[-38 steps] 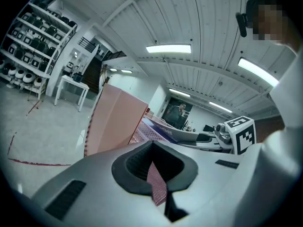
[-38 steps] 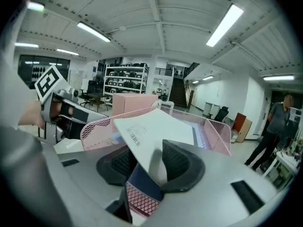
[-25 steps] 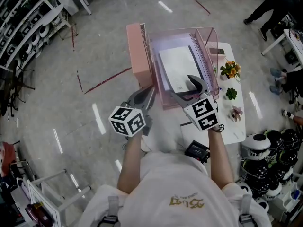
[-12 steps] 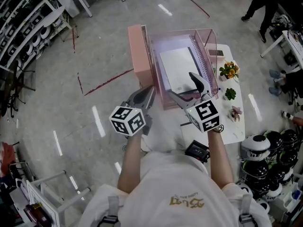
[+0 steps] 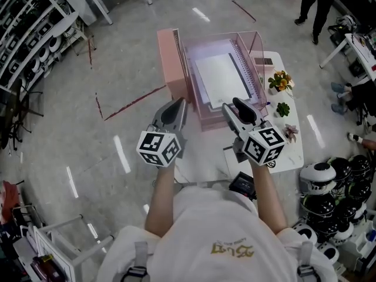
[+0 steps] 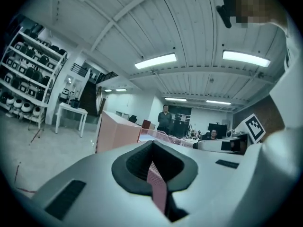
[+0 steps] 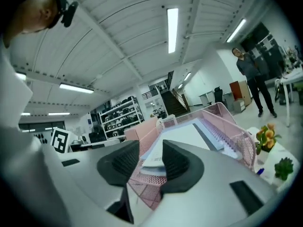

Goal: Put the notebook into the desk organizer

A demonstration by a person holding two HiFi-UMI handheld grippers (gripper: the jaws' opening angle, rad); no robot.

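Notebook (image 5: pixel 219 78) at rest in a pink mesh desk organizer (image 5: pixel 207 122), lying flat with its spiral binding along the side nearer the right gripper. Both hand-held grippers hover short of the organizer's near wall, touching neither it nor the notebook.

The left gripper (image 5: pixel 178 103) points toward the organizer's near left corner with its jaws drawn together and nothing gripped. Its own view (image 6: pixel 154 167) shows only a thin pink sliver through the slit between the dark pads.

The right gripper (image 5: pixel 232 106) sits just before the near right corner, jaws parted but closing, with nothing pressed between its pads (image 7: pixel 176 162). Through the gap its view shows the organizer's mesh front and, beyond it, the notebook's white cover (image 7: pixel 187 136).

A tall pink box (image 5: pixel 171 63) stands against the organizer's far side, ahead of the left gripper.

Outboard of the right gripper, on the white table (image 5: pixel 291 154), three small plants stand in a row. An orange-flowered plant (image 5: pixel 281 82) is farthest ahead, a green plant (image 5: pixel 283 108) is level with the jaw tips, and a pinkish plant (image 5: pixel 291 135) is beside the gripper's body.

A black device (image 5: pixel 242 185) lies behind the right gripper, by the holder's forearm. A person (image 5: pixel 311 2) stands on the floor well ahead.
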